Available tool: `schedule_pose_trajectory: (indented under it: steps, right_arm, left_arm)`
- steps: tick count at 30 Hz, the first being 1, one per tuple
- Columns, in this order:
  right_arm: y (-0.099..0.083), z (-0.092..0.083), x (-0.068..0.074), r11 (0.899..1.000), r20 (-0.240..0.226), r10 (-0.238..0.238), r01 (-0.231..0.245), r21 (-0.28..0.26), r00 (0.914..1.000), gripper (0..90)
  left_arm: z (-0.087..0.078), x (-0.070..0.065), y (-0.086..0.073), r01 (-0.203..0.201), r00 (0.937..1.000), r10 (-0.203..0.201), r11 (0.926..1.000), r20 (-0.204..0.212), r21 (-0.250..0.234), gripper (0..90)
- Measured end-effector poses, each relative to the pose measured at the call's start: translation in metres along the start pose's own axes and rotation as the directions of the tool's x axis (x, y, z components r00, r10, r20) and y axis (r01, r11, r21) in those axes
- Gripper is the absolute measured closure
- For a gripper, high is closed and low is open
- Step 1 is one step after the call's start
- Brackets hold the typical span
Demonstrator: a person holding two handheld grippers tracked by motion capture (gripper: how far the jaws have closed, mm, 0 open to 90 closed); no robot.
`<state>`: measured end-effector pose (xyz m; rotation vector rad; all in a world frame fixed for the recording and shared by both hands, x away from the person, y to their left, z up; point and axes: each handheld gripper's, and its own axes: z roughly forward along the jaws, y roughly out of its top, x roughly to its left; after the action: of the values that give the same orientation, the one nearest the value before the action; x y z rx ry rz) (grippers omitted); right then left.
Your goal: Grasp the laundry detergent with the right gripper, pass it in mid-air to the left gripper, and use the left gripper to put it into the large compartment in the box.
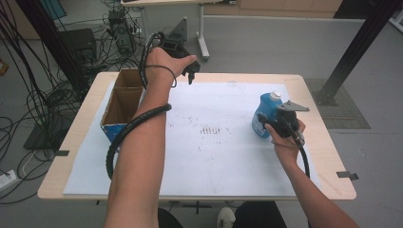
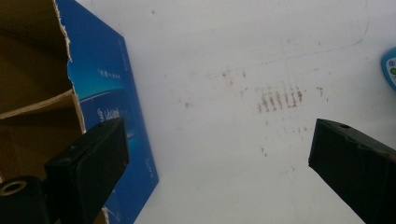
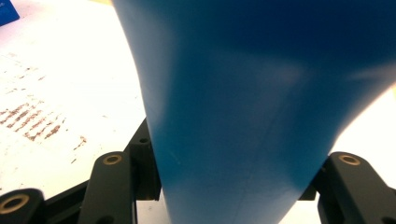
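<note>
A blue bottle (image 1: 264, 114) with a white cap stands upright at the right of the white sheet. My right gripper (image 1: 264, 121) is shut on its body from the near right side. In the right gripper view the blue bottle (image 3: 252, 93) sits between the two black jaws of my right gripper (image 3: 233, 179), which press on both its sides. My left gripper (image 1: 190, 72) hangs above the table's far edge, open with nothing in it. In its own view my left gripper (image 2: 218, 140) has its jaws wide apart over the sheet, beside the box (image 2: 105, 88).
An open cardboard box (image 1: 122, 97) with blue outer walls and a divider stands at the table's left. A white sheet (image 1: 214, 156) with brown smudges (image 1: 211, 129) covers the wooden table (image 1: 332, 156). Cables and equipment lie on the floor at the far left; a black post rises at the right.
</note>
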<state>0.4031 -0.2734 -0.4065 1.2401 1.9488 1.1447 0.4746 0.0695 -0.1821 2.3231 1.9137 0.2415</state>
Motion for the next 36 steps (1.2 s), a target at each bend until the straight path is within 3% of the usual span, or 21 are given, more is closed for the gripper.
schedule_pose_trajectory:
  steps: [36]
  right_arm:
    - [0.0004, -0.0002, -0.0009, 1.0, -0.01, -0.012, 0.012, 0.002, 0.9999, 44.8]
  left_arm:
    - [-0.0032, 0.0, 0.0019, -0.004, 1.0, 0.004, 1.0, 0.0, -0.009, 5.6]
